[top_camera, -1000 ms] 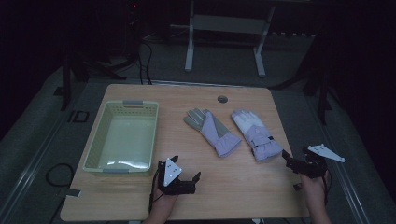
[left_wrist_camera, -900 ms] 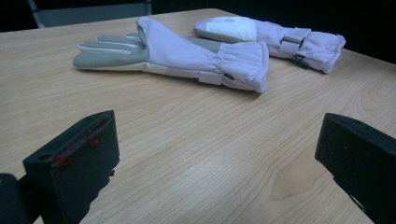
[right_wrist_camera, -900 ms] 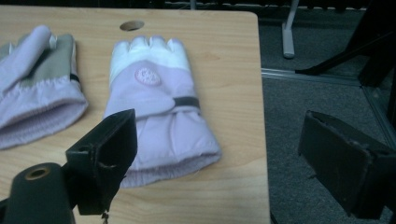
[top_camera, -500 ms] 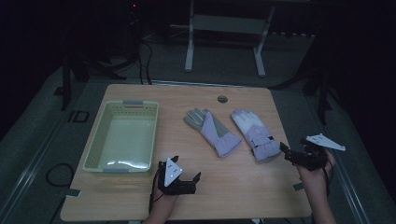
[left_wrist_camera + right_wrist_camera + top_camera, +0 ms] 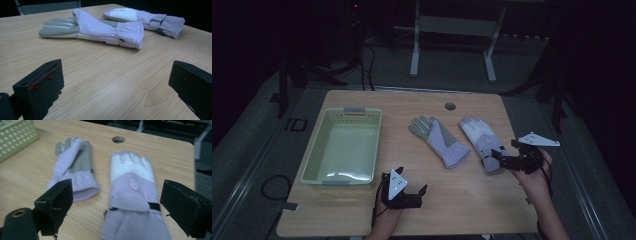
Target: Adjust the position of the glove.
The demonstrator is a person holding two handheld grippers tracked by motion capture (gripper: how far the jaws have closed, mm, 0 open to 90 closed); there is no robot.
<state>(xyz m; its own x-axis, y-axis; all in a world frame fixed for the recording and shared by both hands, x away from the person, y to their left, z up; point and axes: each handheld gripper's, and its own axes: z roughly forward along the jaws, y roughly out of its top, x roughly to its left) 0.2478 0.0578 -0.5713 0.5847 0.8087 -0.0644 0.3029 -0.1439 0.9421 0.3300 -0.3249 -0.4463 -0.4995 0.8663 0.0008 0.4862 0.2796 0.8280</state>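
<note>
In the high view, we see our right gripper (image 5: 501, 159) hanging at the cuff end of the white-backed glove (image 5: 479, 139), jaws spread wide and nothing between them. Our left gripper (image 5: 411, 191) sits near the table's (image 5: 462, 200) front edge, jaws likewise apart and empty, with the grey-palmed glove (image 5: 439, 141) well ahead of it and the green basket (image 5: 343, 145) off to its left. Both gloves lie flat, their long axes running from cuffs near us to fingertips pointing away and slightly left.

In the left gripper view, both gloves lie well beyond the jaw tips, cuffs toward the right of the frame; bare wood sits between the two jaws.

In the right gripper view, the white-backed glove's (image 5: 133, 202) cuff lies between and just below the open jaws, fingers pointing straight away from them toward the table hole (image 5: 118, 139). The grey-palmed glove (image 5: 73, 167) lies just beyond the left jaw.

We judge the main risk to be closing on a single layer of cuff fabric: the limp glove would then droop and could slip free on the way to the basket. Coming down too far left, the jaw could also snag the neighbouring glove's cuff.
</note>
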